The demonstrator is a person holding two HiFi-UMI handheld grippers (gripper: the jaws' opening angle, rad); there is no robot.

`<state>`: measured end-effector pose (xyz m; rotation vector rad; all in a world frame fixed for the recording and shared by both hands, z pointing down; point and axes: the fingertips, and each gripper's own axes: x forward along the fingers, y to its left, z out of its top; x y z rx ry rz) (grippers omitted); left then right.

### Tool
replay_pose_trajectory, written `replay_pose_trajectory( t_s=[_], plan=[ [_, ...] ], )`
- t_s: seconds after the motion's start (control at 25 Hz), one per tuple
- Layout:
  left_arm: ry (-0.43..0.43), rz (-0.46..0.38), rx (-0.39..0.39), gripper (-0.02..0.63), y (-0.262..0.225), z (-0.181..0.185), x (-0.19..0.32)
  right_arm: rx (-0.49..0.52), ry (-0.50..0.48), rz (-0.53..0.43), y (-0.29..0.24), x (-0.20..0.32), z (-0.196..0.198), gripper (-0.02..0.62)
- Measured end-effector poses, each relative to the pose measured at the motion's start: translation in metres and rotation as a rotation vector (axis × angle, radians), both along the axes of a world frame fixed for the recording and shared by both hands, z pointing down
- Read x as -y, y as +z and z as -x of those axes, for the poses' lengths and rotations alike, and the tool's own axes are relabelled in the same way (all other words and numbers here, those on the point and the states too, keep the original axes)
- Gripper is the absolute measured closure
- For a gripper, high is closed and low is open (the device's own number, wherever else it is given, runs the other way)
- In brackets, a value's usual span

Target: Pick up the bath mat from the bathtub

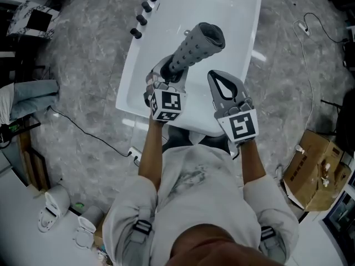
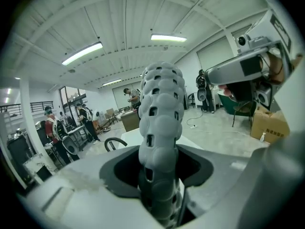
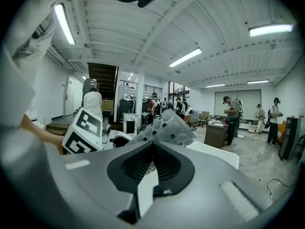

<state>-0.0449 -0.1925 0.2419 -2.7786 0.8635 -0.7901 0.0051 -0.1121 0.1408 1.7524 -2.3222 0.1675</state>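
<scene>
Clamped in 2 jaws of left gripper (image 1: 166,76): 1 end of rolled grey bath mat (image 1: 197,46), other end sticking up and away, above white bathtub (image 1: 236,15). Just right of it, right gripper (image 1: 215,75), jaws together, holding nothing. Around tub, grey floor (image 1: 83,82).

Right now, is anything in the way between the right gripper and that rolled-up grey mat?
Nothing visible is. The rolled bath mat is clamped in the left gripper above the bathtub. The right gripper is beside it, not touching, with nothing between its jaws and only open air between it and the mat.
</scene>
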Motion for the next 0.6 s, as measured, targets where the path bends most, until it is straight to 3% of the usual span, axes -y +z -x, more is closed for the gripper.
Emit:
replay_pose_trajectory(
  t_s=[0.6],
  plan=[
    [0.0,-0.033,-0.145,0.399,-0.111,0.048,-0.005,0.004,-0.021,-0.05,-0.055,0.009,0.033,0.592]
  ],
)
